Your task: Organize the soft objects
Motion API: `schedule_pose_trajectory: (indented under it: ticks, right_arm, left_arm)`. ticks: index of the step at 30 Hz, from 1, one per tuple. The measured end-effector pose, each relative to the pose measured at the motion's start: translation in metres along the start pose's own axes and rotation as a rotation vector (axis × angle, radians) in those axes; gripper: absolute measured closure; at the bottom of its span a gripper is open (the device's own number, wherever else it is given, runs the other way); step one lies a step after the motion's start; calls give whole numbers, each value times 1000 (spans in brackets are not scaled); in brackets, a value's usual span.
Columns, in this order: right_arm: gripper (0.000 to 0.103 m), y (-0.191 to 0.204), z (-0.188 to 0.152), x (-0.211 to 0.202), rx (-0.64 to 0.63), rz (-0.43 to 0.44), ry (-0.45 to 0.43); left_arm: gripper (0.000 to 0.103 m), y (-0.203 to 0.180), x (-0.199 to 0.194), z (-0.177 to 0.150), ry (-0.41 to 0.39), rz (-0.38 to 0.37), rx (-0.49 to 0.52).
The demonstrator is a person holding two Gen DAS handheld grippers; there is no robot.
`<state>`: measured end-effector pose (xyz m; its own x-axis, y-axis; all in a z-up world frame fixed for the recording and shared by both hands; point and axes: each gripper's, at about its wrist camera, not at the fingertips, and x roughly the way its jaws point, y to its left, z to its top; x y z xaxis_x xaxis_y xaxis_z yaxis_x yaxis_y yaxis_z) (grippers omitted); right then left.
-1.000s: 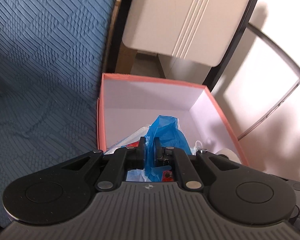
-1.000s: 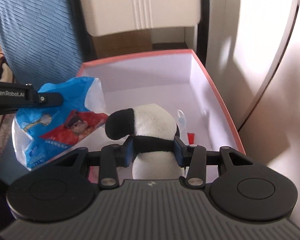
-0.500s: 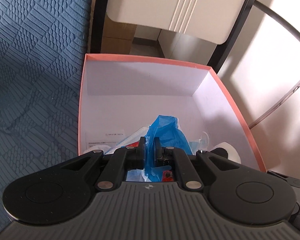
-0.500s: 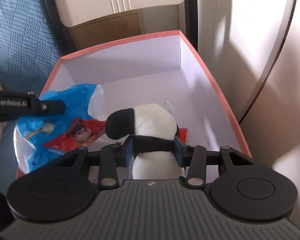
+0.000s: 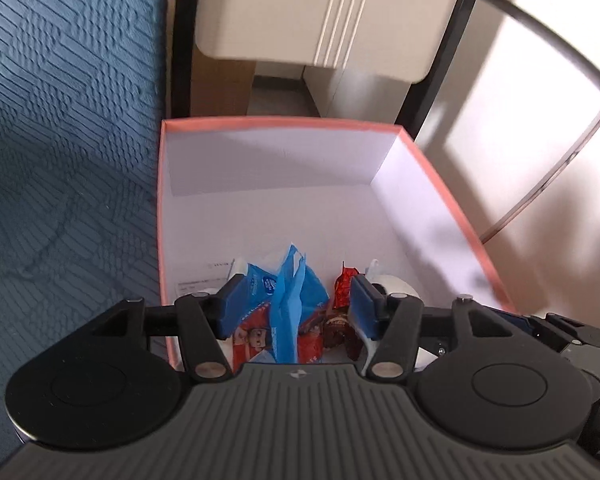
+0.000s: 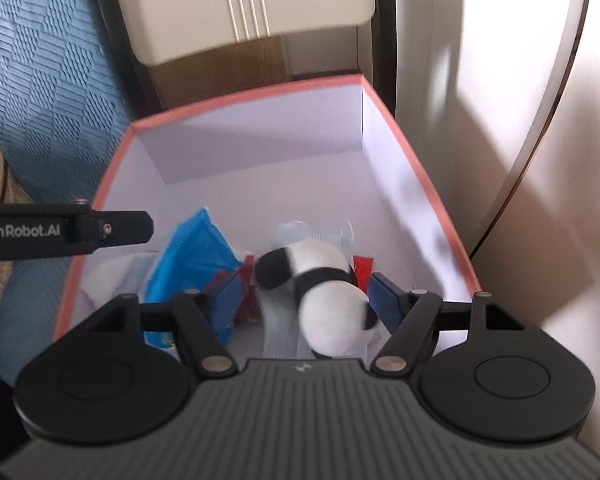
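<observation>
Nearest in the left wrist view, the left hand-held gripper hangs over the near end of the pink-rimmed box, its jaws opening. The blue snack bag stands between the two blue pads inside the box; the pads appear clear of it, though the left pad overlaps the bag's edge and contact there cannot be ruled out. Just right of the bag, inside the box, lies a red and brown foil wrapper, close to the right pad.

In the right wrist view, the right hand-held gripper is also over the near end of the box, and its jaws are opening too. The panda plush sits between the pads, blurred and tilted, with a gap showing on each side, so it is released inside the box. It lies on pale, translucent packaging on the box floor. To its left in the box is the blue snack bag, with red wrapping beside it. The left hand-held gripper's black finger, lettered GenRobot.AI, reaches in over the box's left wall.

Farther in, the far half of the box floor is bare white. Left of the box lies blue quilted fabric; behind it stands a beige panel in a black frame.
</observation>
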<state>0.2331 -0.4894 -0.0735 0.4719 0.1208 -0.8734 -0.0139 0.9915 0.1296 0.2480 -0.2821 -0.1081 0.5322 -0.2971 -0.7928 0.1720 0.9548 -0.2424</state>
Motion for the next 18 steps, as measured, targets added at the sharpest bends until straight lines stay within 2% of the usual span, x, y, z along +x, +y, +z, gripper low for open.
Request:
schedule_pose_trajectory:
  ticks: [10,18]
  right_arm:
    - [31,8,4,-71,29,30,-85]
    - [31,23,-3,-132,22,34,-155]
  left_arm:
    - [40,-4,-83,1,-127,-33,30]
    - [40,-1,-145,-9,-196,-56,56]
